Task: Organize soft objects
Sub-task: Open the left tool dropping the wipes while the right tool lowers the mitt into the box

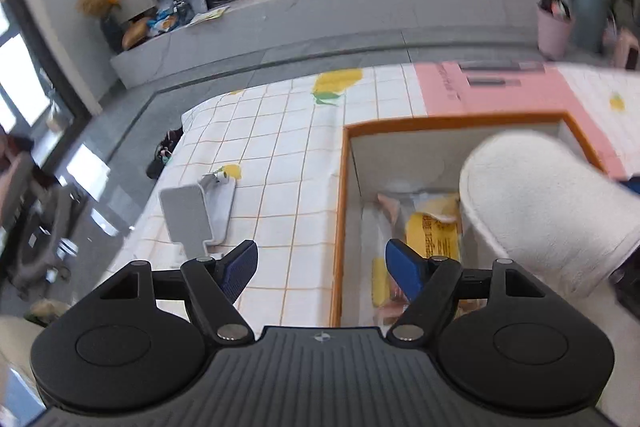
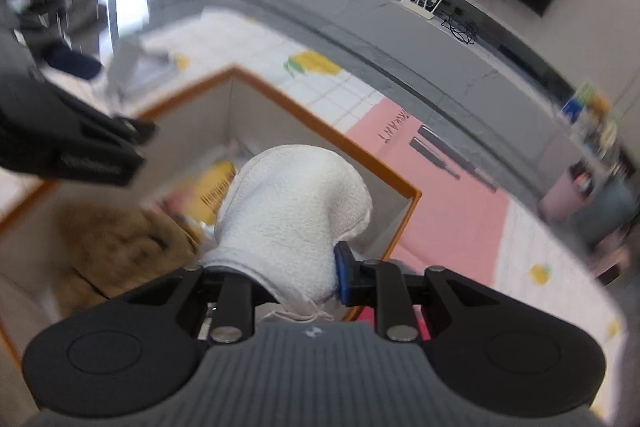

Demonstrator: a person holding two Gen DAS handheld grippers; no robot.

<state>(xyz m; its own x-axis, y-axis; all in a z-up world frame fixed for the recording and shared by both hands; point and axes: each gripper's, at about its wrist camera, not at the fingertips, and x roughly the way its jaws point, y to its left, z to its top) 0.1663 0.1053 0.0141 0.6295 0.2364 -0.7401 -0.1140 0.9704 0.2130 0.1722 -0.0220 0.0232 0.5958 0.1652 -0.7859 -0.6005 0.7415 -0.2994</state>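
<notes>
Right wrist view: my right gripper (image 2: 280, 277) is clamped on the white towel (image 2: 292, 203), above the orange-rimmed box (image 2: 404, 187).
Writing: pink mat (image 2: 452, 195) has dark letters, too blurred to read.
Box content: yellow packet (image 1: 432, 239), brown plush (image 2: 120, 247).
Left gripper (image 1: 322, 265): I see the jaws wide apart, nothing between.

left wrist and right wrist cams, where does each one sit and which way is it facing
Left wrist: on the left gripper, angled down over the tiled tablecloth and the orange-rimmed box; its own open blue-padded fingers show, empty.
Right wrist: on the right gripper, angled down into the same box; its fingers are shut on a white towelling mitt, and the left gripper shows at the left edge.
Shared: the box, the mitt, the yellow packet inside, the pink sheet.
</notes>
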